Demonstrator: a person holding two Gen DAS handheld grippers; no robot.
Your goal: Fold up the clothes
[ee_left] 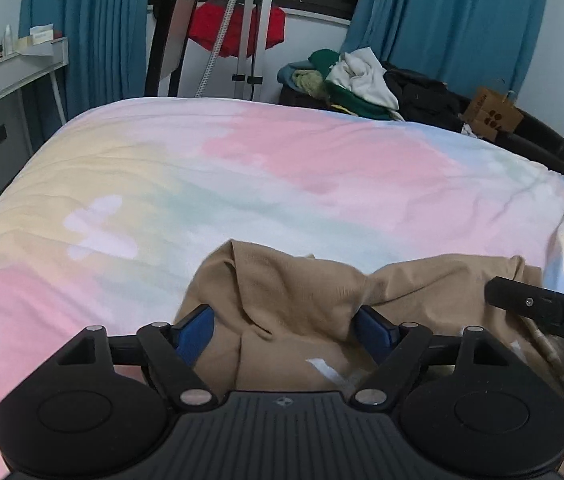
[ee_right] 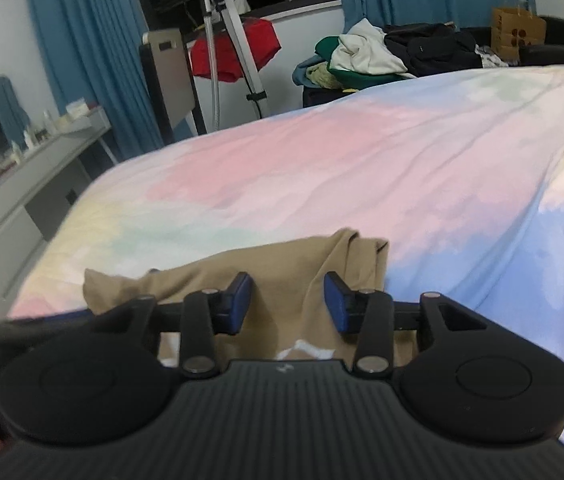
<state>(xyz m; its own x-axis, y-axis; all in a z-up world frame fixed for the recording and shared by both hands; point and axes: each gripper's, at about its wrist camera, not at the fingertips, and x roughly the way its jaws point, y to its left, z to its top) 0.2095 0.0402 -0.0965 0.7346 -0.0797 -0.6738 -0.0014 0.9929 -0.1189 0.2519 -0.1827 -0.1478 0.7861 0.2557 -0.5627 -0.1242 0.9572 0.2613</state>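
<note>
Hovering both grippers over the tan garment (ee_left: 302, 300), you are barely getting started: it is lying bunched and creased on the pastel bed (ee_left: 241, 176). Left gripper (ee_left: 284, 332) and right gripper (ee_right: 286, 304) jaws are standing apart, holding nothing; every fold is remaining.

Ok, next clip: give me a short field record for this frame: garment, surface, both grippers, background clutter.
garment: tan knit garment, crumpled, near edge of bed, not yet folded flat
surface: pastel tie-dye bedspread
left gripper: open, blue-padded fingers either side of a cloth ridge
right gripper: open, over the garment's right part
grasp: none evident in either view
background: pile of green, white and black clothes beyond the bed; brown paper bag; teal curtains
</note>
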